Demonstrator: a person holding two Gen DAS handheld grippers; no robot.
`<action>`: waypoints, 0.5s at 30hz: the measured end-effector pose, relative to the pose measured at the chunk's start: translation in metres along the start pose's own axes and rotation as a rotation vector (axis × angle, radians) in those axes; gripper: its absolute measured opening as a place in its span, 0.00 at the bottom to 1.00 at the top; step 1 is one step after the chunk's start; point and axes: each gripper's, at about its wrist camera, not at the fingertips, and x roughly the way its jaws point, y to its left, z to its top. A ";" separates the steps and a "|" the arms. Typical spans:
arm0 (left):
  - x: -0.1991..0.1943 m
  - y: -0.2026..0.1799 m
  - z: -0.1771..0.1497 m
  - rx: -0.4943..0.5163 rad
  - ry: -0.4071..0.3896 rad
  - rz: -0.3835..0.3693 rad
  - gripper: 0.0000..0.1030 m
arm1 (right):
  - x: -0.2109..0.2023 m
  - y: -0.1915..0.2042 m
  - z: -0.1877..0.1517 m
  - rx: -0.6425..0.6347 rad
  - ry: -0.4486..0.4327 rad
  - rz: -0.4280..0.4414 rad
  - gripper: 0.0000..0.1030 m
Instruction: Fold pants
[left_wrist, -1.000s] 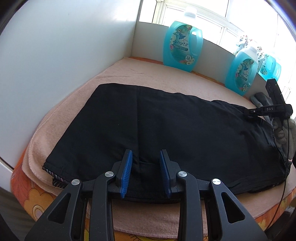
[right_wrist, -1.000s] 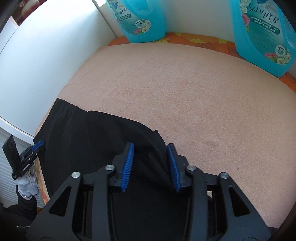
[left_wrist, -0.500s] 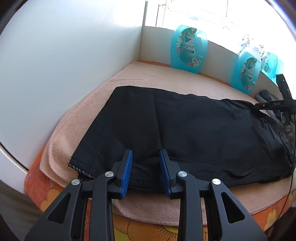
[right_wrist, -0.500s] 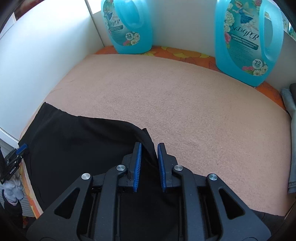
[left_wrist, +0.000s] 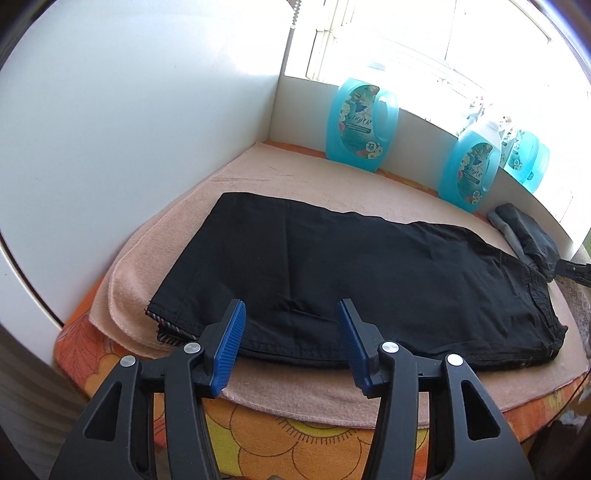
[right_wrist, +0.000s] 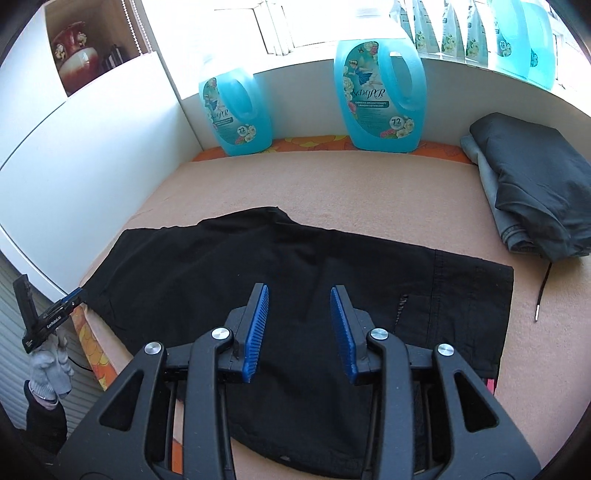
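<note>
Both claws are letting go, the left gripper (left_wrist: 291, 347) and right gripper (right_wrist: 298, 328) opening with nothing pinched between their blue pads, because the black pants (left_wrist: 351, 273) now lie folded lengthwise, flat on the peach towel (left_wrist: 155, 236), ready for re-gripping.

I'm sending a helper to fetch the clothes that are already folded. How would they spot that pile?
Find the peach towel on the table under the window. At its far right corner, beside the bigger blue detergent bottle, lies the folded pile. Unlike the black pants spread flat, it is a small, thick, dark grey stack.
</note>
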 end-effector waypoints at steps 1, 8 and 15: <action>0.000 0.005 -0.002 -0.020 0.005 0.015 0.50 | -0.001 0.008 -0.004 -0.016 0.000 0.009 0.36; -0.005 0.053 -0.018 -0.164 0.013 0.061 0.52 | 0.011 0.079 -0.023 -0.148 0.042 0.110 0.36; -0.007 0.076 -0.017 -0.219 0.019 0.027 0.52 | 0.062 0.173 -0.032 -0.345 0.120 0.229 0.36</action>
